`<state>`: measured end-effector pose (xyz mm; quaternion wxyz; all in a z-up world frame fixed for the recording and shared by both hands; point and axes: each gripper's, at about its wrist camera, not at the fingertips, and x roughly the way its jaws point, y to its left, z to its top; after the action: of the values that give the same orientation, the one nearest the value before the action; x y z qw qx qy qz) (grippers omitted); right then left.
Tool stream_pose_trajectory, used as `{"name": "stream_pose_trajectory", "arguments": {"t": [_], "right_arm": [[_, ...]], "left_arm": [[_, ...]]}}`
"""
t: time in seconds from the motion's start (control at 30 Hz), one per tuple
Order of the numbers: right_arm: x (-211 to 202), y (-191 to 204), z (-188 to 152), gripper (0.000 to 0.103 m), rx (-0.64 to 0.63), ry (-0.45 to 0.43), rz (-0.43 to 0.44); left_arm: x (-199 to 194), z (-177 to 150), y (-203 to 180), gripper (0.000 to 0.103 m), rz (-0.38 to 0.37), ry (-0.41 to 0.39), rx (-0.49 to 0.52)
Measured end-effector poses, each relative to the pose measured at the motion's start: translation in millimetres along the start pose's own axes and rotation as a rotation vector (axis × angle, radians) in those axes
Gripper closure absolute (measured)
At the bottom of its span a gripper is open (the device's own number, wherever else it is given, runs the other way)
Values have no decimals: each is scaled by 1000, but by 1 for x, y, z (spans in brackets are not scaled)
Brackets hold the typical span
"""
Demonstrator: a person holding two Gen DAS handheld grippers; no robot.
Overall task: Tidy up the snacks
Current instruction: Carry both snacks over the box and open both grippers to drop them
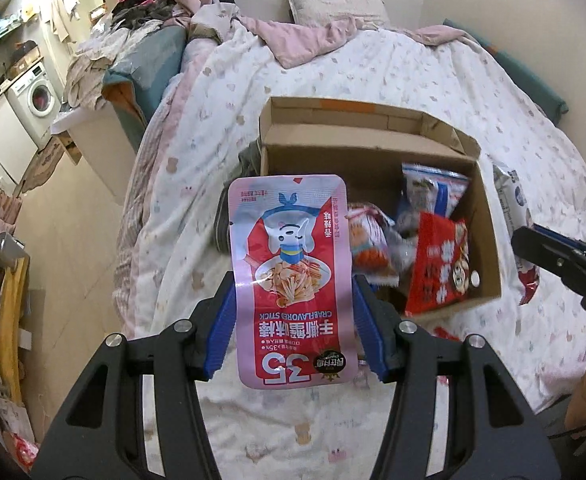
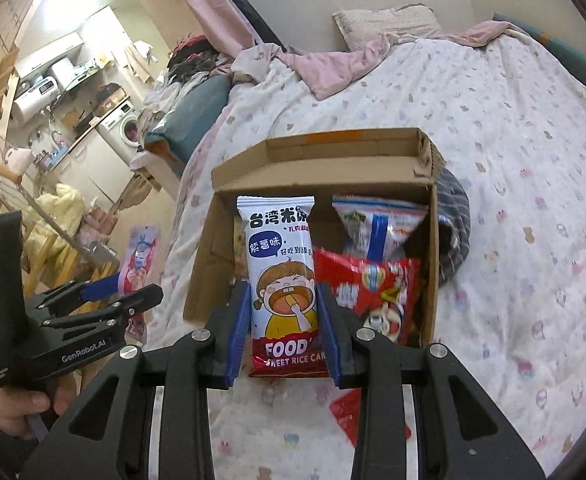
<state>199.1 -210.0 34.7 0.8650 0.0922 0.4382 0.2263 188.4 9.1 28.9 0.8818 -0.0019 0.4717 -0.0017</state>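
Jaws on both tools are closed on snacks: the left gripper (image 1: 293, 320) pinches a pink crab stick pouch (image 1: 291, 276) by its lower half, the pack standing upright just short of, and left of, the cardboard box (image 1: 489, 240) on the bed (image 1: 413, 72); to its right, the right gripper (image 2: 283, 328) clamps a sweet rice cake packet (image 2: 283, 280) near its bottom edge, and that packet appears to hang over the box's left side. Judging by the task, the step in hand is dropping these two into the box. To do it well, each pack should probably be carried fully past the near wall, lowered until it nears the contents, then released one at a time so the two tools stay apart. Ahead of the right jaws, inside the box, at least two packs show: one red snack bag (image 2: 369, 292) and one blue-striped bag (image 2: 379, 220); the left view hints at a third. One red packet (image 2: 347, 408) lies on the bed below the right jaws.
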Motion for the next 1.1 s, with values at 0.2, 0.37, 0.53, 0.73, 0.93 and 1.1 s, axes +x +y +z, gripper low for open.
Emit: {"name": "stream_pose_trajectory", "arguments": {"t": [0.2,0.37,0.53,0.73,0.93,1.1], "right_arm": [[28,-9,9,69,43,-5,17],[54,-22,1,69,77,24,29],[77,-25,-1,68,103,62,68],[99,-24,-2,68,146,99,145],[107,-33,-3,65,205,124,173],[103,-37,-5,30,225,110,181]], "left_arm": [[22,8,-4,52,-8,-12,23],[47,2,-1,52,-41,10,4],[62,6,-4,52,-35,25,2],[73,5,-3,51,-55,62,-14],[75,5,-4,50,-59,69,-7],[76,5,-4,42,-94,85,-15]]}}
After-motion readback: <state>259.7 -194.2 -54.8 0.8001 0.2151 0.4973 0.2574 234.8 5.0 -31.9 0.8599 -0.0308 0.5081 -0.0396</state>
